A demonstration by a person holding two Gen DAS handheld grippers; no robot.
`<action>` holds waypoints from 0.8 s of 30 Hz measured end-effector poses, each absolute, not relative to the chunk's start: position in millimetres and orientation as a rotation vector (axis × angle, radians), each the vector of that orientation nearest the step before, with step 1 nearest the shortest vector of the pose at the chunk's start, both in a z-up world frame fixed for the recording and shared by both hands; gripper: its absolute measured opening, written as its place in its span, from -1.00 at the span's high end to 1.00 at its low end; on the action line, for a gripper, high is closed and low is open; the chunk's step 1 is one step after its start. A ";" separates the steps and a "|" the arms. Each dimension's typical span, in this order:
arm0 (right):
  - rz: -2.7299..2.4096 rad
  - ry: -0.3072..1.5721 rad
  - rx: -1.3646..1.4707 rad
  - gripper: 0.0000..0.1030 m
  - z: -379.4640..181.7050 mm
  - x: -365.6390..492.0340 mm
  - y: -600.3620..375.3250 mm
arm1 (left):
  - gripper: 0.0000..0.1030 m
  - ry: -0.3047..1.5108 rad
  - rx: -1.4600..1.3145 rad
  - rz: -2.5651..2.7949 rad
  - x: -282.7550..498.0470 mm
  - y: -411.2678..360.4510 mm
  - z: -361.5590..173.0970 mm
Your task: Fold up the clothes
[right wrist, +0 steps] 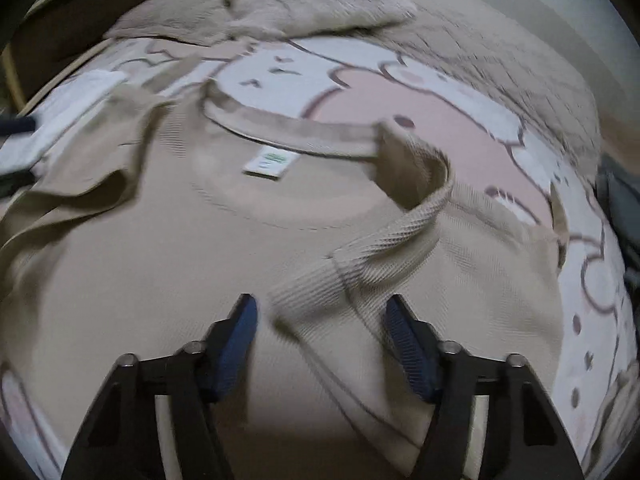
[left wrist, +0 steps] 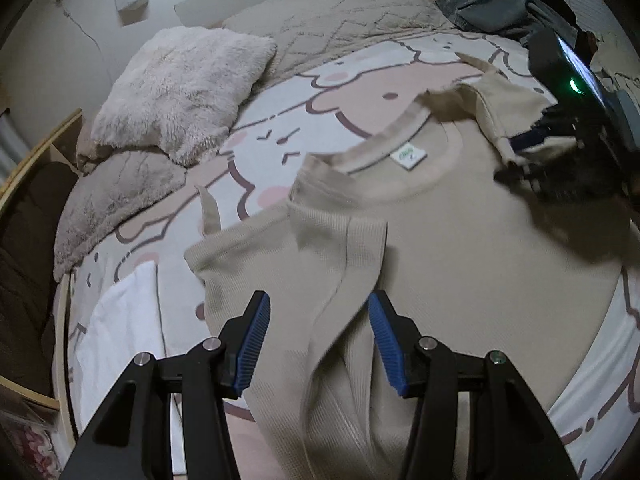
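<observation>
My right wrist view is motion-smeared; shirt (right wrist: 168, 248) hem cut off at bottom edge, label (right wrist: 270, 164) text unreadable. Dark clothes (left wrist: 484, 10) upper right partly cropped.

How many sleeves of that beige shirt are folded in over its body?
2. The left sleeve lies folded between the left gripper's pads; the right sleeve lies folded ahead of the right gripper.

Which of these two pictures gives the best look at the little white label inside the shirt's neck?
The right wrist view: the label sits near the centre, large, with green print visible though motion-blurred. In the left wrist view the label is sharper but much smaller, farther off inside the collar of the beige shirt.
</observation>
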State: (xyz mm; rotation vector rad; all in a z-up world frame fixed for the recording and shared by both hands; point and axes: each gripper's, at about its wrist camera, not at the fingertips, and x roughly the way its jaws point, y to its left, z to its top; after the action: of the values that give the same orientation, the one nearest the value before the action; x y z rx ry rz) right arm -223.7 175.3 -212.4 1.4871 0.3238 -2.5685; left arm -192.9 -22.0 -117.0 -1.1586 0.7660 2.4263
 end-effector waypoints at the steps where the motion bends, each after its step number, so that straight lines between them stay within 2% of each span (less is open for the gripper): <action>1: -2.578 0.306 1.494 0.23 -213.2 -227.5 176.6 | 0.00 0.769 -1.159 2.423 -192.2 -23.9 -119.9; 3: -2.574 0.324 1.484 0.62 -204.9 -228.9 185.1 | 0.01 0.779 -1.152 2.422 -191.7 -26.6 -123.8; 4: -2.571 0.342 1.481 0.66 -199.9 -229.1 190.0 | 0.00 0.776 -1.153 2.419 -191.8 -28.1 -125.5; 8: -2.648 0.451 1.467 0.69 -179.1 -236.2 227.8 | 0.00 0.782 -1.132 2.416 -191.8 -28.5 -130.2; 12: -2.767 0.478 1.502 0.76 -168.8 -257.6 285.0 | 0.00 0.774 -1.106 2.409 -191.4 -25.7 -130.6; 17: -2.834 0.517 1.605 0.76 -185.8 -286.0 337.4 | 0.00 0.778 -1.056 2.401 -188.8 -20.1 -128.9; 21: -2.800 0.444 1.674 0.76 -207.8 -293.2 353.9 | 0.00 0.853 -0.992 2.401 -183.4 -12.7 -133.4; 24: -2.811 0.521 1.630 0.76 -209.2 -286.2 350.1 | 0.00 0.920 -0.935 2.393 -180.4 -0.9 -136.9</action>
State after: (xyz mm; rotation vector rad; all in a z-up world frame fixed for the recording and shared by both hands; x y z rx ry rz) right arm -286.2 350.1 -209.2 1.6305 0.5210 -2.8112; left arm -180.4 -0.9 -136.9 -0.9352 0.9203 2.3932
